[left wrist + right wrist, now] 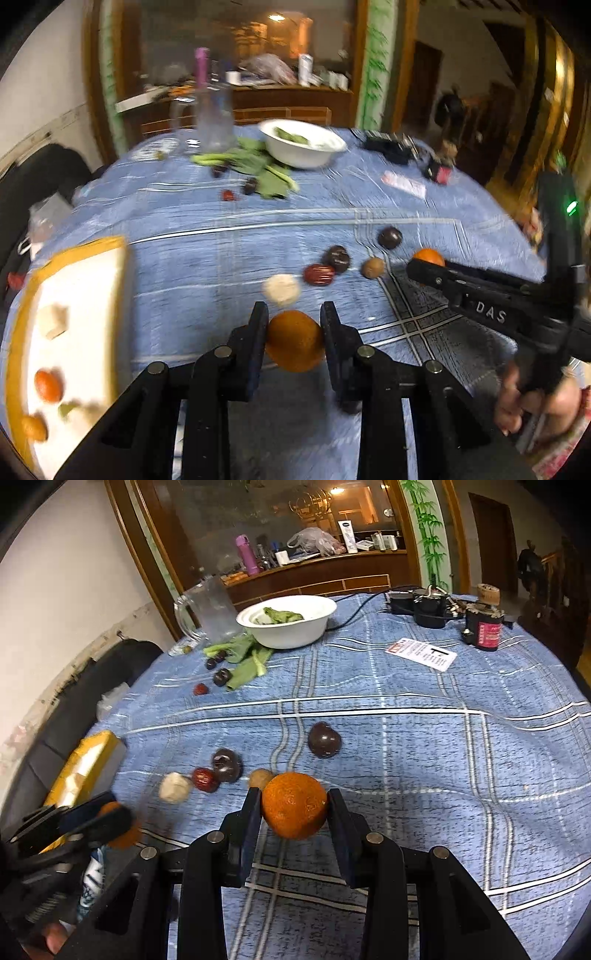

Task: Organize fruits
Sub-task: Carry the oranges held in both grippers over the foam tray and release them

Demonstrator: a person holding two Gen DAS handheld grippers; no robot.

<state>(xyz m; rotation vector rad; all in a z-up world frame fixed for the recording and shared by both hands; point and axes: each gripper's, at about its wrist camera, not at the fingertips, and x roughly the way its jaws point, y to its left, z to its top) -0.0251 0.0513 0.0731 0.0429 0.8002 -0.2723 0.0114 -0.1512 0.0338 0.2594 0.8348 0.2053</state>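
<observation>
I am holding an orange in the left tongs, closed on it; the yellow-rimmed tray is lying to their left, nearer this hand. The right tongs are gripping another orange.

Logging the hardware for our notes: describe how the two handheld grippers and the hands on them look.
Both the left gripper and right gripper are matte black, with flat rectangular fingers on linkage bars joined by silver pins. The right one carries raised "DAS" lettering and a green indicator light. A bare hand with a floral-patterned sleeve grips its handle.
</observation>
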